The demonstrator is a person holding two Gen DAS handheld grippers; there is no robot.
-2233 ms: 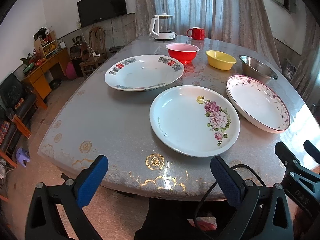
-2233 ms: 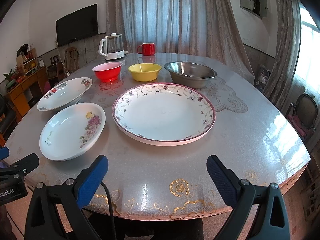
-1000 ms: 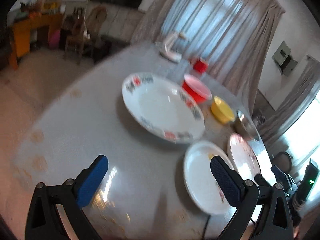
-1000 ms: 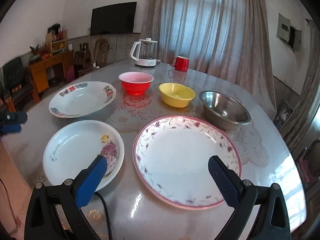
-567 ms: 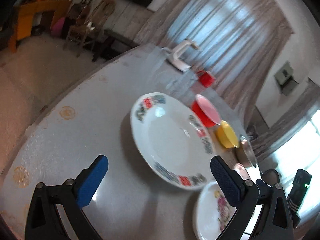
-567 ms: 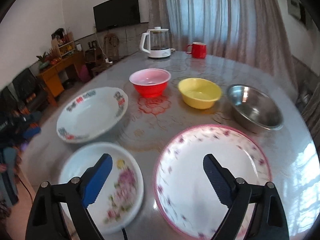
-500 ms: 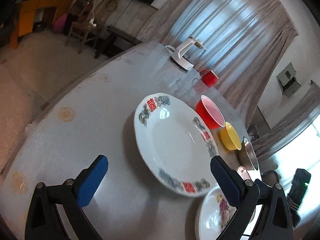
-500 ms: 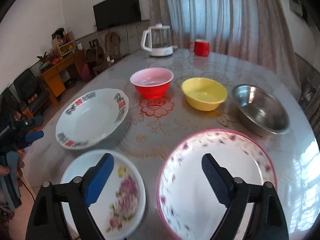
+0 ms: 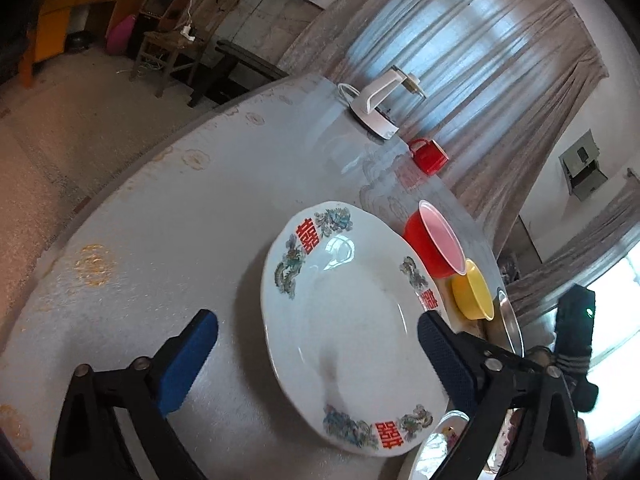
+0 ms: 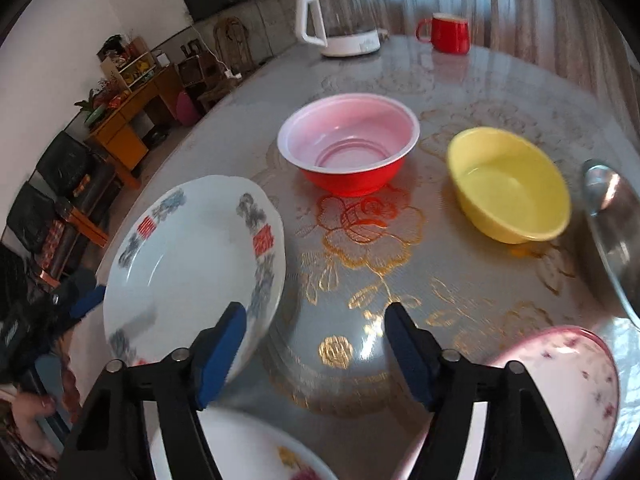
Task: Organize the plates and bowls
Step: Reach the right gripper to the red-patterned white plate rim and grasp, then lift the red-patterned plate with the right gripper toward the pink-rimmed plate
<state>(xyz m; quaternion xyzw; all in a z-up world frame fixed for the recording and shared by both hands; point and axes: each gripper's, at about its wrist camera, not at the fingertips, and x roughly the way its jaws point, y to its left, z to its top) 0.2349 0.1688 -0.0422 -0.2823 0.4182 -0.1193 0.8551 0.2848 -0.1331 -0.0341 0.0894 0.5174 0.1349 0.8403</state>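
Note:
A white plate with red and blue-green rim motifs (image 9: 352,320) lies on the grey table (image 9: 168,216); it also shows in the right wrist view (image 10: 188,268). My left gripper (image 9: 316,360) is open and empty, its jaws either side of this plate's near part. My right gripper (image 10: 316,352) is open and empty over bare table, right of that plate. Beyond it stand a red bowl (image 10: 352,156), a yellow bowl (image 10: 508,196) and a steel bowl (image 10: 612,216). A rose plate (image 10: 256,444) and a pink-rimmed plate (image 10: 568,392) lie near.
A white kettle (image 10: 340,20) and a red mug (image 10: 446,34) stand at the table's far side. The left gripper shows at the left edge of the right wrist view (image 10: 84,300). Wooden furniture and chairs stand beyond the table's left edge.
My left gripper has moved closer to the motif plate, now framed between its jaws. My right gripper has moved forward and lower over the table, toward the bowls.

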